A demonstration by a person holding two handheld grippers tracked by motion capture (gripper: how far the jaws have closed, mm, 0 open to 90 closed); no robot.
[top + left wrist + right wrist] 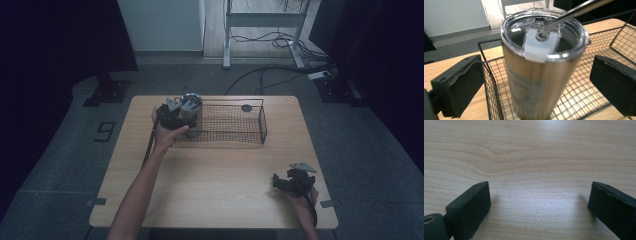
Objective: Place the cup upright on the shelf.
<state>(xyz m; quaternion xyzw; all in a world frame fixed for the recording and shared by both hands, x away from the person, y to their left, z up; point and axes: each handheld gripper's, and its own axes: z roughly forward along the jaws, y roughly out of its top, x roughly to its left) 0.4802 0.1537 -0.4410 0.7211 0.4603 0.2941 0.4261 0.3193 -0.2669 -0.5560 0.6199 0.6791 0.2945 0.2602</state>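
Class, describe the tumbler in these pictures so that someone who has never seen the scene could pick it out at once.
Start at the wooden table and find the black wire basket at its far side. The tumbler stands upright in the basket's left end, between the open jaws of the left gripper. Its metal body, clear lid and metal straw set it apart.

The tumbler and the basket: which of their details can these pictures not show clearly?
- Tumbler: its base is cut off by the bottom edge of the left gripper view, so whether it rests on the basket floor cannot be told.
- Its label print: blurred there.
- Straw: its top runs off the upper edge.
- Small dark disc in the basket, high view: too small to identify.
- Left gripper in the high view: it hides the tumbler's side.
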